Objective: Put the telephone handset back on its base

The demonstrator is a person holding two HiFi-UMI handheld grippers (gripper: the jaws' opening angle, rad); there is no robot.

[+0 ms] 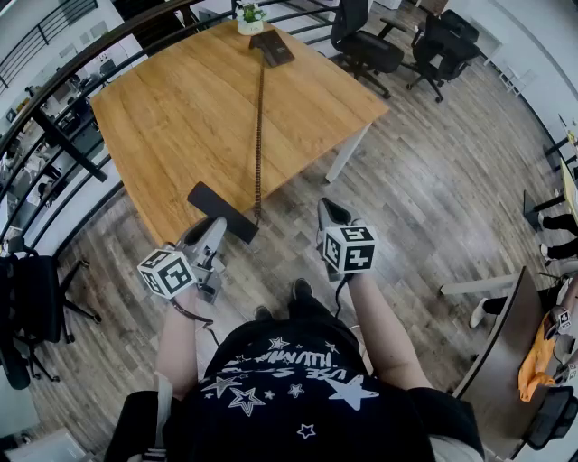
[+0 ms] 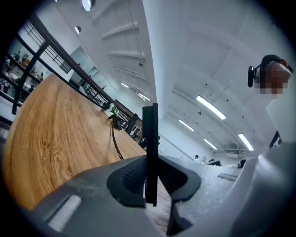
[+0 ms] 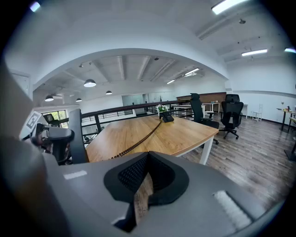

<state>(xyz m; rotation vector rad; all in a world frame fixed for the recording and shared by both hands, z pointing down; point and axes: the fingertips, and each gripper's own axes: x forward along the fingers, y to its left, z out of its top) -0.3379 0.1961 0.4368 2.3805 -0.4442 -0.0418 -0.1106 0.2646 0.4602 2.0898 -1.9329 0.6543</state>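
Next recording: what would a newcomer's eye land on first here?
A coiled cord runs straight down the wooden table, from the telephone base at the far edge, beside a small potted plant, to the black handset at the near edge. The left gripper has its jaws closed on that handset; the right gripper hangs empty over the floor, jaws together.

- Counter (image 1: 181, 117): smooth, satin wood grain.
- Handset (image 1: 221, 210): matt black plastic.
- Coiled cord (image 1: 259, 135): dark, ribbed.
- Floor (image 1: 433, 198) beside the counter: matt wood-look planks.
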